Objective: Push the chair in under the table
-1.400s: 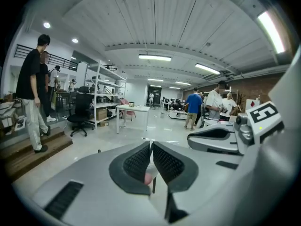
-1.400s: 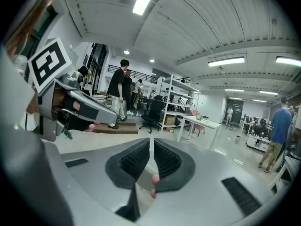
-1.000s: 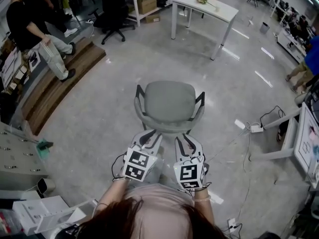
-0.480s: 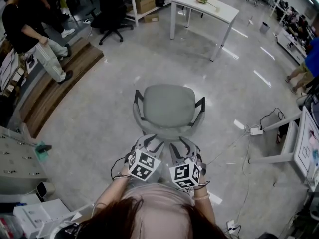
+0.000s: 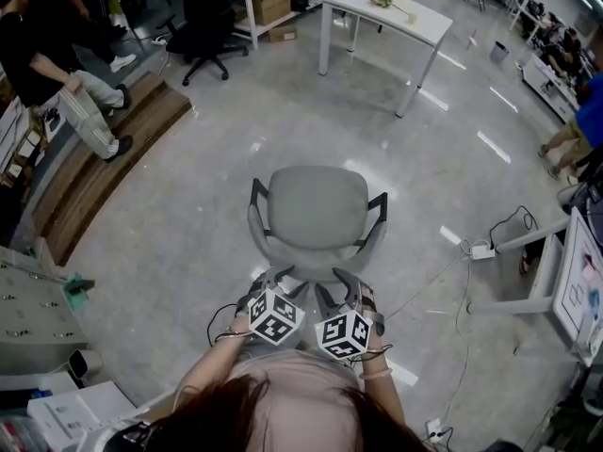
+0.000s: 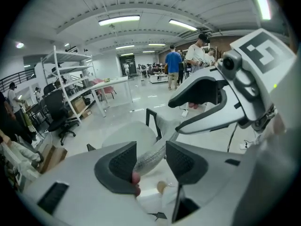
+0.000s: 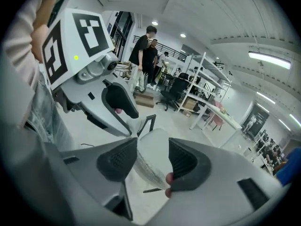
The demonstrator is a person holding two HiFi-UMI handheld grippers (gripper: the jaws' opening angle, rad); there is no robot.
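The chair (image 5: 317, 205) stands alone in the middle of the floor (image 5: 179, 224), well apart from the white desk (image 5: 386, 9) at the far side of the room. Its seat faces the desk and its backrest (image 7: 146, 166) is towards the person. None of the push looks done: judging by the open floor between chair and desk, the whole run is left.

The left gripper (image 5: 280, 279) and right gripper (image 5: 343, 288) sit side by side at the top of the backrest. The jaws of both have just been opening and stand wide apart. The backrest's mesh rim passes between each pair, but the pads do not clamp it.

What remains, as I read it, is to settle both grippers on the rim, drive the chair forward across the floor, and slide its seat in under the desk.
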